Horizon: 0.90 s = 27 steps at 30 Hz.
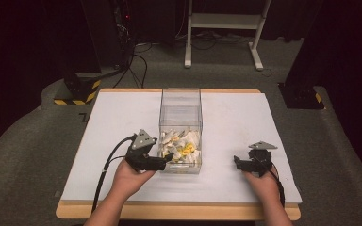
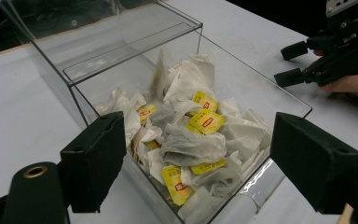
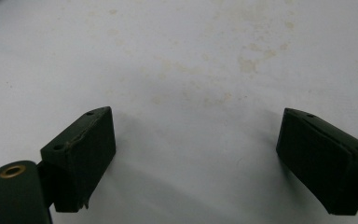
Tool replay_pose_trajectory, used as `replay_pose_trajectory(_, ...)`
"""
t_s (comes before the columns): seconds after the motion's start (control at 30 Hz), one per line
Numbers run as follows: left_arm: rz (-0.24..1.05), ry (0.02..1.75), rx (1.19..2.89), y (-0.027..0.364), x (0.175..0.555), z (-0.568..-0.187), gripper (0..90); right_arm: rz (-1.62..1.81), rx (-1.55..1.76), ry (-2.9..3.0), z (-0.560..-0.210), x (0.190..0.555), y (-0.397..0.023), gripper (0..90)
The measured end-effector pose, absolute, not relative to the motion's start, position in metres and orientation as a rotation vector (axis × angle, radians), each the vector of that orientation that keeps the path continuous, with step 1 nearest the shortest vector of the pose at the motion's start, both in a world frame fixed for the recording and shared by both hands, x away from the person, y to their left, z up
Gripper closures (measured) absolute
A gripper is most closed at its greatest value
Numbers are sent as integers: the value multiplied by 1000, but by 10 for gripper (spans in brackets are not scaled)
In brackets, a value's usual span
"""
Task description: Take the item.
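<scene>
No words or numbers can be read. The yellow tags (image 2: 207, 122) on the tea bags (image 2: 193, 144) in the clear box (image 2: 279, 95) at the table's near middle carry a small red logo, too blurred to make out.

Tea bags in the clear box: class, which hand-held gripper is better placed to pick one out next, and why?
Probably the left hand-held gripper. It sits open at the clear box, jaws either side of the tea bags. The right hand-held gripper, also open, faces bare table away from the box.
</scene>
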State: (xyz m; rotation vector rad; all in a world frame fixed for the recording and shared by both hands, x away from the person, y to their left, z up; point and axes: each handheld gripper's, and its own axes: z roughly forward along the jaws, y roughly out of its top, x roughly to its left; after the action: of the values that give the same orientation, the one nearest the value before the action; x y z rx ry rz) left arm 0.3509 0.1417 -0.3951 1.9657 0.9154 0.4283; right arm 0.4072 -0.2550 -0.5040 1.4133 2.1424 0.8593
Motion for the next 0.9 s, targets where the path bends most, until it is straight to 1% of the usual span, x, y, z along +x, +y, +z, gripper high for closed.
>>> replay_pose_trajectory(0.07,415,916,1966,139,353,-396,188,859,1414,2142,-504,407,-255,113)
replay_pose_trajectory(0.17,393,909,1976,135,357,-398,220,859,1414,2143,-504,407,-255,113)
replay_pose_trajectory(0.33,369,923,2000,128,364,-403,236,859,1414,2143,-504,407,-255,113)
replay_pose_trajectory(0.57,388,925,2046,119,371,-408,264,859,1414,2143,-504,407,-255,113)
replay_pose_trajectory(0.9,398,985,2096,115,383,-415,294,859,1414,2143,-504,407,-255,113)
